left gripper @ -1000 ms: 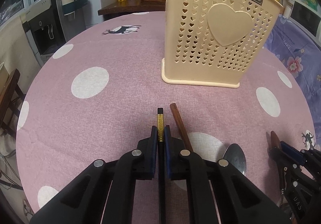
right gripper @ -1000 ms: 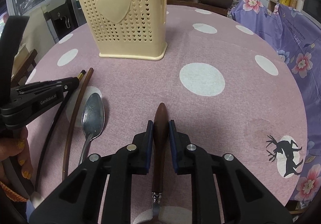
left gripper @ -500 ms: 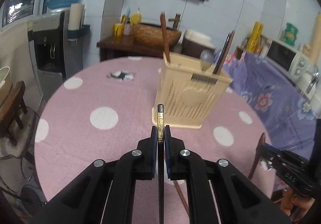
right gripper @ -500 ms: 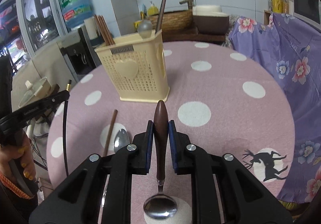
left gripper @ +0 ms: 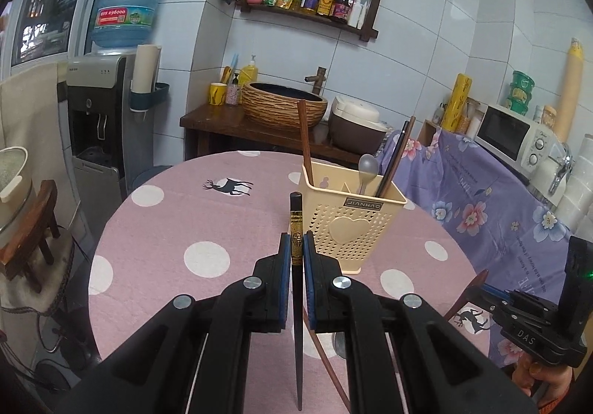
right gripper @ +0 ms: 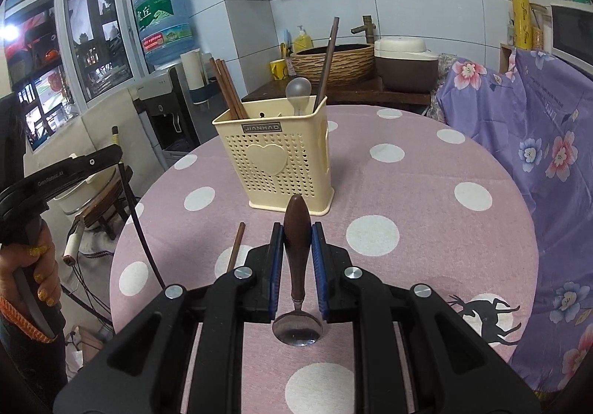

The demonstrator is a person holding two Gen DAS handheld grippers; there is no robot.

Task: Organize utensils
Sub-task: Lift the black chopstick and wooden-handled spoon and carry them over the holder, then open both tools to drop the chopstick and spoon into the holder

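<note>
My left gripper (left gripper: 296, 247) is shut on a black chopstick (left gripper: 295, 214) with gold bands, held in the air above the pink dotted table (left gripper: 207, 214). My right gripper (right gripper: 296, 239) is shut on the brown wooden handle of a metal spoon (right gripper: 296, 330), whose bowl hangs toward the camera. The beige perforated utensil holder (right gripper: 274, 162) stands ahead of both grippers, holding brown chopsticks, a spoon and dark chopsticks. One brown chopstick (right gripper: 236, 247) lies on the table near me. The left gripper (right gripper: 111, 154) shows at the left of the right wrist view, the right gripper (left gripper: 485, 290) at the right of the left wrist view.
A purple flowered cloth (right gripper: 537, 125) covers furniture right of the table. Behind the table stands a wooden sideboard (left gripper: 229, 125) with a basin and a rice cooker. A water dispenser (left gripper: 107, 110) and a wooden stool (left gripper: 33, 228) are on the left.
Both grippers have lifted off the table with their utensils and tilted upward. The holder now looks smaller and farther off, with its open top in view.
</note>
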